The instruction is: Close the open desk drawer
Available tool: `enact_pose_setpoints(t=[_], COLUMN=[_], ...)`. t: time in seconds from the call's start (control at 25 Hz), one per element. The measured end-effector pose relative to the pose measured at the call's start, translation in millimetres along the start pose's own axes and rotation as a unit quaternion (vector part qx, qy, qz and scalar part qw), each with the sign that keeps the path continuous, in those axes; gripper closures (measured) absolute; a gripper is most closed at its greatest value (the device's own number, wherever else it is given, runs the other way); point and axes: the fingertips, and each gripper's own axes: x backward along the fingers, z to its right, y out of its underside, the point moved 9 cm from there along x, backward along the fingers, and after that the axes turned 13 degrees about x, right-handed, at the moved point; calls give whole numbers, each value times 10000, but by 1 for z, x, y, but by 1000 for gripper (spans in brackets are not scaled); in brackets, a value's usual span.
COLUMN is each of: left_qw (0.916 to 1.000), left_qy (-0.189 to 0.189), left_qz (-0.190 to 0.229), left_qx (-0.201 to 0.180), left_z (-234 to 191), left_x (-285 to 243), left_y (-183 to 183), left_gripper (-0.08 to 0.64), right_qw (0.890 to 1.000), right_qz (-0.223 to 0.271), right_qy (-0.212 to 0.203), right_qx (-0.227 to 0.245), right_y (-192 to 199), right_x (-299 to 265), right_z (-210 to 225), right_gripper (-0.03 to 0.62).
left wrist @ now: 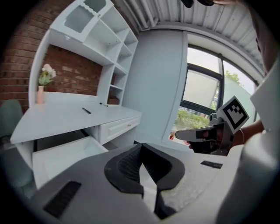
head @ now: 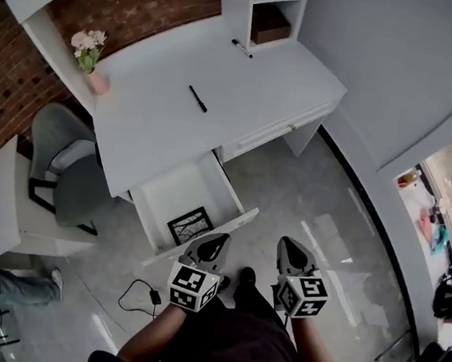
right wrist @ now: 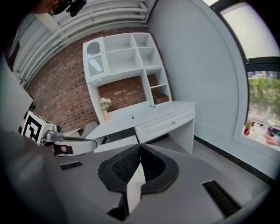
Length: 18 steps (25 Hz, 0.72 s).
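The white desk [head: 177, 115] has its left drawer [head: 178, 189] pulled out towards me, with a black-framed item [head: 190, 225] lying in its near end. The drawer's front panel [head: 219, 228] is just ahead of my left gripper [head: 218, 240], which is shut and empty a little short of it. My right gripper [head: 287, 245] is shut and empty too, over the floor to the right of the drawer. In the left gripper view the open drawer [left wrist: 65, 153] lies ahead to the left. In the right gripper view the drawer [right wrist: 117, 142] sits below the desktop.
A grey chair [head: 70, 172] stands left of the desk. A vase of pink flowers [head: 92, 56] and a black pen [head: 198, 98] are on the desktop. The right-hand drawer [head: 267, 136] is closed. A cable with an adapter [head: 149, 297] lies on the floor.
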Motion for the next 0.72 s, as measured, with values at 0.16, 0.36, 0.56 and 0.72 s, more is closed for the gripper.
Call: enact_pose_setpoints(t=[0.16,0.36,0.56,0.72], left_qw=[9951,9770,9506,9324], left_qy=[-901,-1938,-2794,-3247], left_qz=[205,364,553,632], left_qx=[358,806,1235,1457], left_z=[-8,-13,-23,-36], left_x=[20,53,81,93], left_y=[18,51,76,91], left_gripper=[551,551,551,551], right_qw=[9968,9888,9768,9690], right_qz=[-192,-473,-749,-929], right_qy=[-720,-1353,-1863,-2098], right_qx=[271,419,749,914], right_y=[4,16,27,34], right_x=[-22,-45,-69,-89], right_z=[2,-3,-18,-33], right_gripper=[588,588,588,588])
